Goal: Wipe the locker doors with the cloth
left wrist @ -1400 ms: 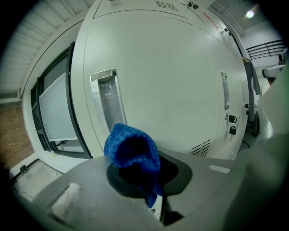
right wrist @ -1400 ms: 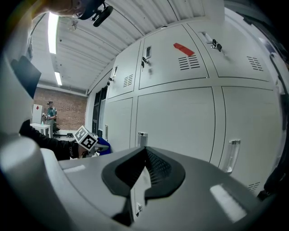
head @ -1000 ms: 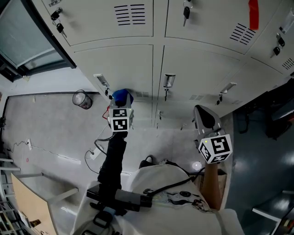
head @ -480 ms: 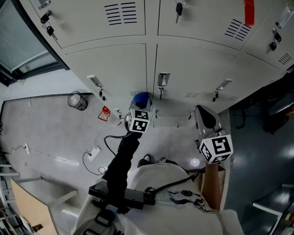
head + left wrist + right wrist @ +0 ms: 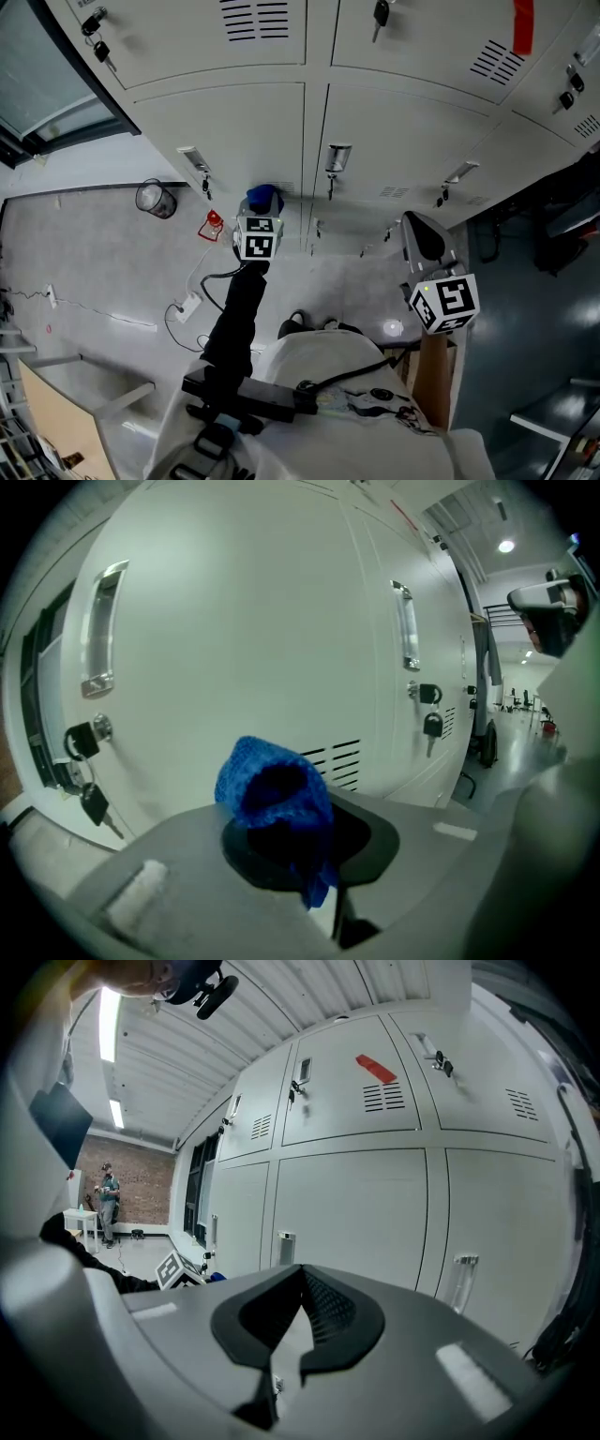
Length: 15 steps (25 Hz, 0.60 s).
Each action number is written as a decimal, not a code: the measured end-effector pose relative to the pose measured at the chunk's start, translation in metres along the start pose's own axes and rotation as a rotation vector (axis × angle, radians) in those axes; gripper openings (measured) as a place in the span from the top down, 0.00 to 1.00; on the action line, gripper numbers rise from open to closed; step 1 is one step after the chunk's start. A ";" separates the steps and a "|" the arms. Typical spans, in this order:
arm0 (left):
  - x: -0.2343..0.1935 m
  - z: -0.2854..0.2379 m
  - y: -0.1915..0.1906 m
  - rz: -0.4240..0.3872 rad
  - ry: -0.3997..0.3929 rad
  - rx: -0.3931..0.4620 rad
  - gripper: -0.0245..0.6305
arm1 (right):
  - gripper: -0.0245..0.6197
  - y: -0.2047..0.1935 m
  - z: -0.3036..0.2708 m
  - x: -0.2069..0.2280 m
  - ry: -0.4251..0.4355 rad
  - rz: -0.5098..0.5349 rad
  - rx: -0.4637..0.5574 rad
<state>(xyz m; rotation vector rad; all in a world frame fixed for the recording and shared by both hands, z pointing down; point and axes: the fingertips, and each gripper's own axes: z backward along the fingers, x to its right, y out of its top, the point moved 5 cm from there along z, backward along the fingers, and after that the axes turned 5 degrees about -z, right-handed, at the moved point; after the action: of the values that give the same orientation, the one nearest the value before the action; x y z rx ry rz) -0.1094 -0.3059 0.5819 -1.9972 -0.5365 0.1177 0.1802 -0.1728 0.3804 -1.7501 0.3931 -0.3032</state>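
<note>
The blue cloth (image 5: 263, 199) is bunched at the tip of my left gripper (image 5: 262, 214), which is shut on it. It sits against the lower pale grey locker door (image 5: 234, 131), near the seam between two doors and left of a metal handle (image 5: 337, 157). In the left gripper view the cloth (image 5: 272, 782) fills the jaws of the left gripper (image 5: 284, 803), close to the door's vent slots (image 5: 337, 761). My right gripper (image 5: 420, 234) hangs away from the lockers on the right. Seen in its own view, the right gripper (image 5: 298, 1279) is shut with nothing in it.
On the floor by the lockers stand a round bin (image 5: 155, 199) and a red-capped bottle (image 5: 212, 225). A power strip with its cable (image 5: 187, 306) lies nearer me. Keys (image 5: 381, 13) hang from the upper doors. Dark furniture (image 5: 562, 225) crowds the right side.
The left gripper swept the cloth to the right along the lower door, then came back left. The right gripper has stayed in place.
</note>
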 end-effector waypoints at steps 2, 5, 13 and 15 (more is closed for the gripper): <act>-0.022 0.007 -0.009 0.006 0.042 -0.026 0.93 | 0.96 0.000 -0.002 -0.002 0.005 0.000 -0.002; -0.056 0.017 -0.019 0.022 0.103 -0.049 0.93 | 0.96 -0.002 -0.006 -0.006 0.015 0.001 -0.008; -0.121 0.035 -0.042 0.090 0.260 -0.072 0.93 | 0.96 -0.002 -0.013 -0.022 0.033 0.006 -0.018; -0.128 0.040 -0.043 0.106 0.268 -0.071 0.93 | 0.96 -0.001 -0.014 -0.027 0.035 0.007 -0.020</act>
<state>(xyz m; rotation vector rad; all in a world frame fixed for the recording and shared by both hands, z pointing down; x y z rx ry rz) -0.2503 -0.3099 0.5812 -2.0696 -0.2659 -0.1041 0.1500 -0.1739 0.3851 -1.7647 0.4284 -0.3267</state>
